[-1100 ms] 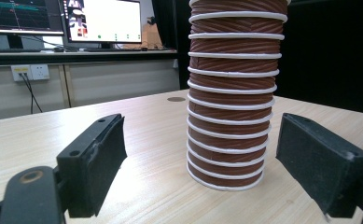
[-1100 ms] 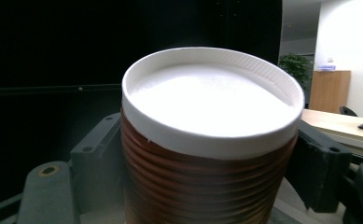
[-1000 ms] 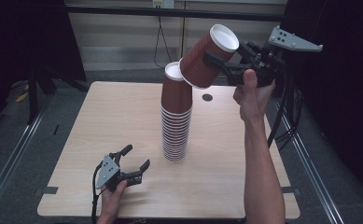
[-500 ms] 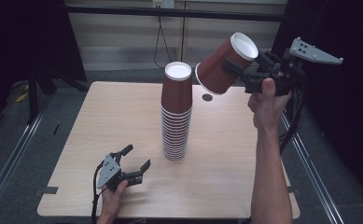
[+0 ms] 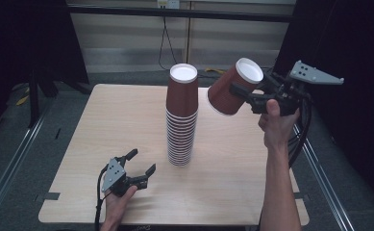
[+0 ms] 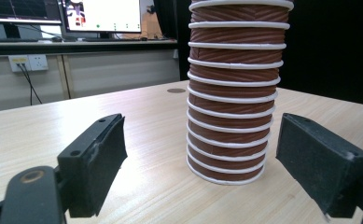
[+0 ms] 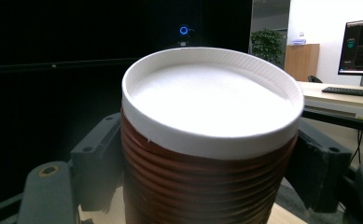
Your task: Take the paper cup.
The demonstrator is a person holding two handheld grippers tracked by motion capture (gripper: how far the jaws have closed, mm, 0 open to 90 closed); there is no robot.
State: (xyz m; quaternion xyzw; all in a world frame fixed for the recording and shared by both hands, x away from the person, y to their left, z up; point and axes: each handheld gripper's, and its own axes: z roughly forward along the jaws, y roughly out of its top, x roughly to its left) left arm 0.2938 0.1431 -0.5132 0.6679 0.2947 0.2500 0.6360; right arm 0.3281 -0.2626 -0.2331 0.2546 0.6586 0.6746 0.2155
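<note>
Paper cup (image 5: pixel 233 86), light, thin-walled and easy to crush, hangs tilted at about 2 o'clock from the stack of cups (image 5: pixel 180 122), pinched across its ribbed sides by the right gripper (image 5: pixel 246 95); a gentle grip on mid-wall seems safest, while the left gripper (image 5: pixel 137 163) rests spread, holding nothing, on the table (image 5: pixel 107 120).

Left tongs (image 5: pixel 139 166) low by the near edge, jaws apart; right tongs (image 5: pixel 244 94) raised, clamped, forearm upright

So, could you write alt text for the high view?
The right tool holds one brown paper cup, tilted, in the air beside a tall stack of upside-down cups on a wooden table. The left tool rests open near the front edge.
</note>
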